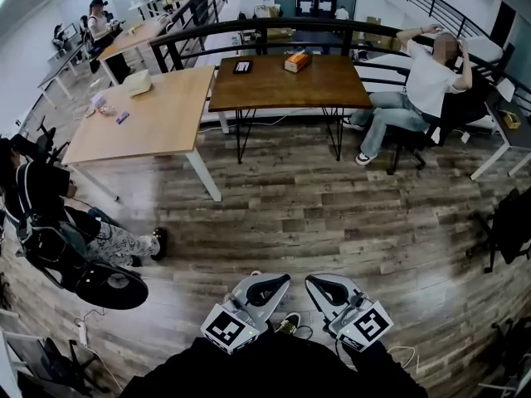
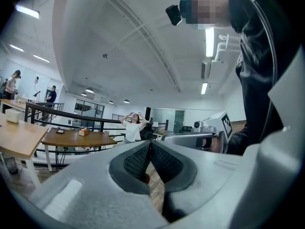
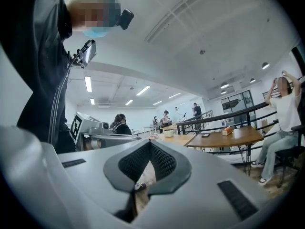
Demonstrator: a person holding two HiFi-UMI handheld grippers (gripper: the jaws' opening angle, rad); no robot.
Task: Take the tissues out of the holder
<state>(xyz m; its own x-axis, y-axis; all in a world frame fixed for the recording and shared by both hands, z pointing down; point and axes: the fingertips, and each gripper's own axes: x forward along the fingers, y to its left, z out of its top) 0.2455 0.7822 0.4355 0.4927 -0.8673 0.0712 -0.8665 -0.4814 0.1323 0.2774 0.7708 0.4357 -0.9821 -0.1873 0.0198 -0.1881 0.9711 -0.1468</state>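
Left gripper (image 1: 270,287): held low in front of the person and pointing level. In its own view (image 2: 150,149) the two dark ribbed pads meet at their tips, fully closed, with nothing between them.
Right gripper (image 1: 328,290): just beside the left one, the two not touching. Its own view (image 3: 150,148) shows the pads pressed tip to tip, also closed and empty.
Tissue holder (image 1: 297,61): an orange-brown box well ahead of both grippers, across a wide stretch of floor. It stands to the left of the closed jaws in the left gripper view (image 2: 84,132) and to the right of them in the right gripper view (image 3: 228,130).
Tissues: a pale tuft seems to show at the top of the holder, too small to make out clearly.
Dark table (image 1: 290,89): it carries the holder near its far edge and is well apart from both grippers.
Phone (image 1: 242,66): a flat dark device on the same table, left of the holder.
Light table (image 1: 149,118): ahead and to the left of the left gripper, set beside the dark table.
Seated person (image 1: 427,81): ahead and to the right of the right gripper, on a chair just past the dark table's right end, arms raised to the head.
Floor (image 1: 332,214): wood planks between the grippers and the tables.
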